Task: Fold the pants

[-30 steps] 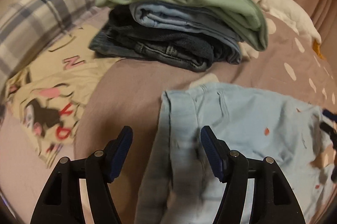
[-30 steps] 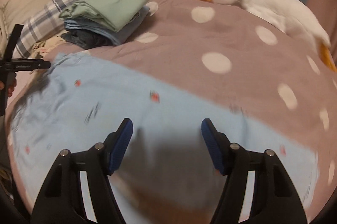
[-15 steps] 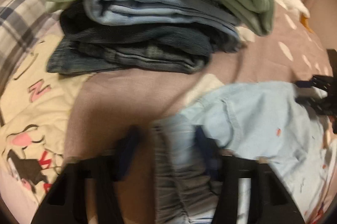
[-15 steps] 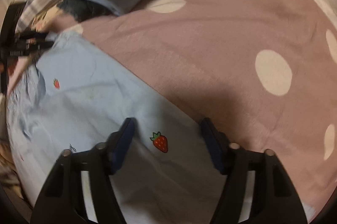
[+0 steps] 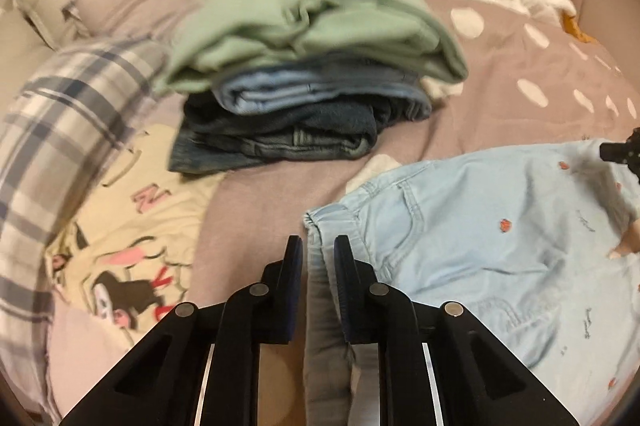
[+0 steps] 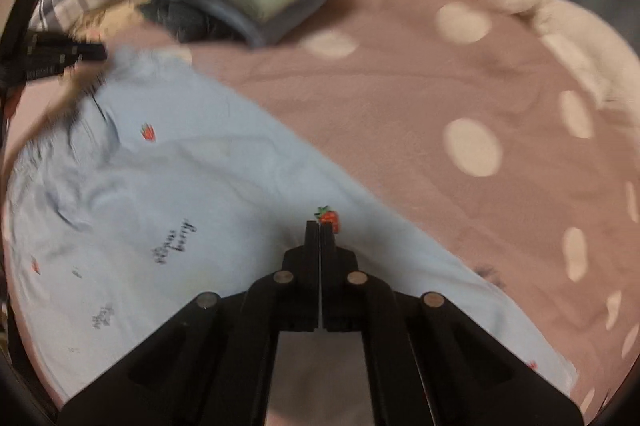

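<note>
Light blue pants [image 5: 480, 246] with small strawberry prints lie spread on the dotted bedspread [image 6: 420, 97]. My left gripper [image 5: 318, 246] has its jaws closing on the elastic waistband at the pants' left corner, and the fabric fills the narrow gap between the pads. In the right wrist view the pants [image 6: 180, 205] run from lower right to upper left. There my right gripper [image 6: 321, 226] is shut on their far edge, pinching the cloth just below a strawberry print [image 6: 329, 218]. The left gripper [image 6: 60, 59] shows blurred at the far left of that view.
A stack of folded clothes [image 5: 312, 85], green on top of blue and dark denim, sits behind the pants. A plaid pillow [image 5: 60, 129] and a cartoon-print cloth [image 5: 128, 246] lie to the left. A white plush goose [image 6: 540, 5] lies along the far right.
Both grippers went from wide open to closed. The left closed on the waistband, the right on the edge by the strawberry. Both dipped toward the bed, then pulled back up.
</note>
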Demonstrator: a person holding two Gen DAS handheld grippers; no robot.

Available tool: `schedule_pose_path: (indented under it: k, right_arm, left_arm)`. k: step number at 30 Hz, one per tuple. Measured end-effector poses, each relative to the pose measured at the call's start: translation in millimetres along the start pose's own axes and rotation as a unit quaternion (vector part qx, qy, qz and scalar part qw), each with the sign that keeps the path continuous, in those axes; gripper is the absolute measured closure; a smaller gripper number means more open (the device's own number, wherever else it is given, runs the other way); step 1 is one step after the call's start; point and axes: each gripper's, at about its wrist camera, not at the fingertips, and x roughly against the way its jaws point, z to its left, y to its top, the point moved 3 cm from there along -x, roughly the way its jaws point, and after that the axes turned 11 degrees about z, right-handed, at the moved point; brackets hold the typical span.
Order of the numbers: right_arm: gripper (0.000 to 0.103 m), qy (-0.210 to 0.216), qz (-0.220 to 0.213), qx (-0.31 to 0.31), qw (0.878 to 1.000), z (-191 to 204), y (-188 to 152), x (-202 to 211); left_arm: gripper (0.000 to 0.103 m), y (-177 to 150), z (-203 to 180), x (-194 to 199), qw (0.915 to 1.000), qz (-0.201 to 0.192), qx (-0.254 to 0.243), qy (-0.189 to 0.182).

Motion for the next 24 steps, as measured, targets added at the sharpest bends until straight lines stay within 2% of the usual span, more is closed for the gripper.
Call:
schedule_pose_path:
  k: [1, 2, 5, 9, 10, 11, 12, 13, 15, 17, 18, 22, 24]
  right_arm:
    - [0.102, 0.004, -0.01, -0.004, 1.0, -1.4, -4.5, 13.4]
    - [0.102, 0.002, -0.016, -0.006, 1.0, -1.0, -7.7, 21.5]
    - [0.102, -0.004, -0.013, -0.002, 1.0, 8.2, -20.7, 35.3]
    - [0.1, -0.007, -0.008, -0.02, 1.0, 8.4, -32.7, 39.1]
    - [0.095, -0.004, -0.005, -0.026, 1.0, 7.7, -32.2, 36.5]
    - [0.078, -0.006, -0.006, -0.031, 0.999, 7.3, -31.0, 34.2]
    - [0.067, -0.009, -0.007, -0.034, 0.999, 7.0, -28.5, 30.1]
    - [0.05, -0.008, -0.01, -0.037, 0.999, 6.1, -27.6, 27.2]
    - [0.05, 0.0, -0.013, -0.038, 0.999, 5.6, -21.9, 19.6]
    - [0.05, 0.001, -0.007, -0.028, 1.0, 5.1, -11.5, 4.5]
    - [0.051, -0.001, -0.002, -0.021, 1.0, 4.8, -5.9, -3.7]
    - [0.051, -0.002, 0.021, 0.017, 1.0, 3.7, 29.5, -45.1]
    - [0.051, 0.01, 0.025, 0.034, 0.999, 2.4, 47.3, -61.2]
  left_arm:
    - [0.098, -3.1, -1.9, 6.3, 0.9999, -0.009, 0.002, -0.013]
    - [0.1, -1.9, -5.1, 8.6, 0.9997, -0.014, 0.002, -0.018]
    - [0.1, -14.3, -17.1, 15.1, 0.9988, -0.012, 0.007, -0.047]
    - [0.1, -22.0, -22.8, 16.4, 0.9993, -0.004, -0.006, -0.038]
    - [0.1, -22.3, -20.0, 15.6, 0.9993, -0.001, -0.004, -0.036]
    - [0.099, -21.4, -18.2, 13.7, 0.9994, 0.002, -0.001, -0.035]
    - [0.098, -20.5, -15.1, 11.2, 0.9995, 0.002, 0.006, -0.031]
    - [0.097, -19.7, -12.8, 9.1, 0.9995, 0.003, 0.011, -0.031]
    - [0.092, -14.1, -9.0, -0.5, 0.9989, 0.011, 0.021, -0.041]
    - [0.066, -8.9, -7.5, -11.8, 0.9987, 0.021, 0.026, -0.039]
    - [0.061, -5.7, -7.4, -17.6, 0.9986, 0.026, 0.028, -0.037]
    - [0.06, 9.8, -7.2, -37.7, 0.9986, 0.036, 0.017, -0.034]
    - [0.06, 16.8, -4.2, -51.2, 0.998, 0.054, 0.01, -0.031]
